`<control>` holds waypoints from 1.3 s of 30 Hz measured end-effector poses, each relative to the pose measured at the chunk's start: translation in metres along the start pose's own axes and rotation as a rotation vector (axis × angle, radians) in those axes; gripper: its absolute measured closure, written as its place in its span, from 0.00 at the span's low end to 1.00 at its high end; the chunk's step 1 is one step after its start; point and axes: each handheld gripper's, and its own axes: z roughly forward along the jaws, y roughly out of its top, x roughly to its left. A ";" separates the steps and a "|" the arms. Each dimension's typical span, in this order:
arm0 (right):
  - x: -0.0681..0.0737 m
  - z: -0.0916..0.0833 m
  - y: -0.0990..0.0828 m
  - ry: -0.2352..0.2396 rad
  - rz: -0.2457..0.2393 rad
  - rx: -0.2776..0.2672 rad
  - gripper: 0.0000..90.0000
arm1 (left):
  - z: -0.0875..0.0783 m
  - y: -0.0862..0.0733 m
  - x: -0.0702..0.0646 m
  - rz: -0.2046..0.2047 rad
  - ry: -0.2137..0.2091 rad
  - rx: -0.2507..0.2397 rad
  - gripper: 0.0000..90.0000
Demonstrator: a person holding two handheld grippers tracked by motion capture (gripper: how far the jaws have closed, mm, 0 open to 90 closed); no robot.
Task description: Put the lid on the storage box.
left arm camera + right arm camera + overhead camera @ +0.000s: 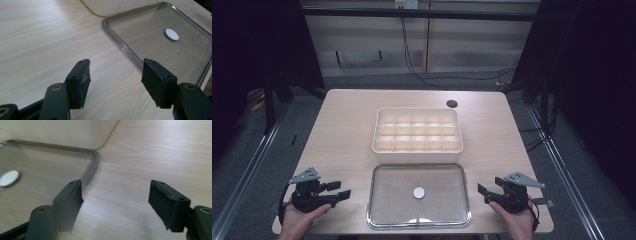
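Note:
A clear rectangular lid (pixel 419 194) with a white round knob (pixel 419 192) lies flat near the table's front edge. Behind it stands a cream box (pixel 417 135) divided into several compartments. My left gripper (pixel 340 190) rests on the table left of the lid, jaws open, nothing between them. In the left gripper view the left gripper (pixel 115 75) points at the lid's rim (pixel 123 48) and the knob (pixel 171 34). My right gripper (pixel 483 193) sits right of the lid, open and empty. In the right gripper view the right gripper (pixel 116 197) faces the lid's corner (pixel 93 157), with the box wall (pixel 75 132) beyond.
A dark round cable hole (pixel 452 104) is at the table's back right. The wooden table (pixel 342 125) ends close behind both hands. Cables (pixel 412 65) run on the floor beyond the table.

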 end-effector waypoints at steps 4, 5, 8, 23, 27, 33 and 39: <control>0.001 -0.005 0.001 0.023 0.011 0.011 0.31 | -0.001 0.000 -0.001 0.005 -0.014 0.002 0.44; 0.001 -0.006 0.001 0.022 0.014 0.009 0.31 | -0.001 0.000 -0.001 0.005 -0.014 0.002 0.45; 0.000 -0.008 0.002 0.031 0.014 -0.002 0.39 | -0.001 -0.002 -0.004 0.006 -0.016 0.003 0.48; 0.011 -0.018 0.011 0.096 0.013 -0.038 0.51 | -0.005 0.007 -0.009 -0.011 -0.011 -0.007 0.51; 0.011 -0.015 0.016 0.107 0.005 -0.001 0.46 | 0.002 0.013 -0.013 0.033 0.003 0.025 0.53; 0.014 -0.009 0.022 0.113 0.005 0.003 0.46 | 0.012 0.022 -0.018 0.074 0.022 0.055 0.54; 0.019 -0.003 0.032 0.128 -0.014 0.002 0.43 | 0.023 0.036 -0.022 0.079 0.011 0.056 0.50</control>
